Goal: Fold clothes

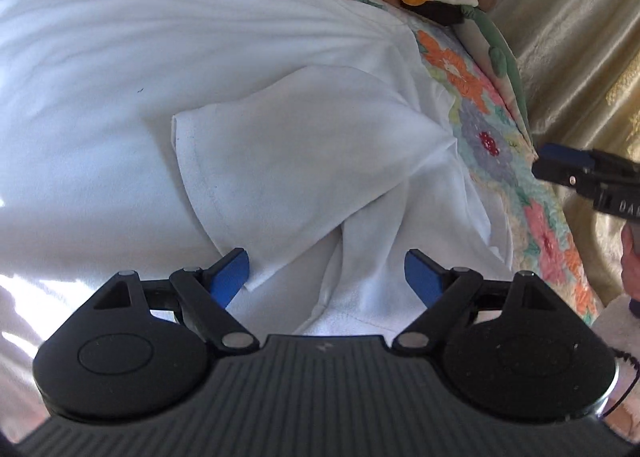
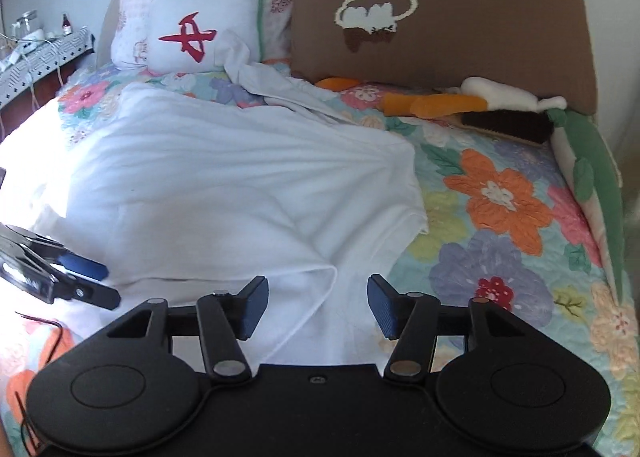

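Flanking white shirt [image 2: 248,185]: pillows [image 2: 200,37], plush toys [image 2: 480,105].

Both wrist views look steeply down, close over the white garment [image 1: 280,145] [image 2: 240,197], their shared ground.

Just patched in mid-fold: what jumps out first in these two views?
A white garment sprawls across the middle of the bed, one sleeve folded over it just ahead of the open left tool. Around it shows the bright floral quilt, with the open right tool over the garment's near edge. At the head stand a brown cushion and a white pillow with a red character.
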The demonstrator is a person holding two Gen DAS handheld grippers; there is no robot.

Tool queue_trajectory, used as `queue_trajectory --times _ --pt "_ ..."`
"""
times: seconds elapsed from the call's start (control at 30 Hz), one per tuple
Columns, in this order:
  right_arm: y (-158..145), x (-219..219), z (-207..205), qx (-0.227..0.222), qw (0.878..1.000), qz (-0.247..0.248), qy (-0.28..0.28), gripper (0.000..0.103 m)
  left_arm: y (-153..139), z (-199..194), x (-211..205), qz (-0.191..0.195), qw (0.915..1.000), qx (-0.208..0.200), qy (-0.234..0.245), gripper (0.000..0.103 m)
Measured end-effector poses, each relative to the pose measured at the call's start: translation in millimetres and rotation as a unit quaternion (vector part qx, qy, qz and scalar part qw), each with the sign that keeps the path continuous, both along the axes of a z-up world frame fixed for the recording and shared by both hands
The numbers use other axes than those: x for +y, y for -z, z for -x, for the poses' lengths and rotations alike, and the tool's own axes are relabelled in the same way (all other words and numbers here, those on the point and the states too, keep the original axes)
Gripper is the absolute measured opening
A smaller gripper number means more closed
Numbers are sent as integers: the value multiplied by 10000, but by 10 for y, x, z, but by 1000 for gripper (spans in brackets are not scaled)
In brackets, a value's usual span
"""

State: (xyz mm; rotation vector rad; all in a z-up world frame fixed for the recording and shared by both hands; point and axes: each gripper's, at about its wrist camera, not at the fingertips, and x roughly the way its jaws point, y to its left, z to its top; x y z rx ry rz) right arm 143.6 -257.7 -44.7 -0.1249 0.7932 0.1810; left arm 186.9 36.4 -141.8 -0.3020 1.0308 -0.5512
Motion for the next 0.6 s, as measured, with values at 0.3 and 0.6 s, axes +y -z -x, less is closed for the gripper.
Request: queue_trajectory --times 0.3,0.6 --pt "30 187 86 232 9976 206 -627 62 -9 127 -94 -302 9986 -249 355 68" --pt "112 414 310 1446 9576 591 -2422 63 71 154 -89 288 9981 105 530 61"
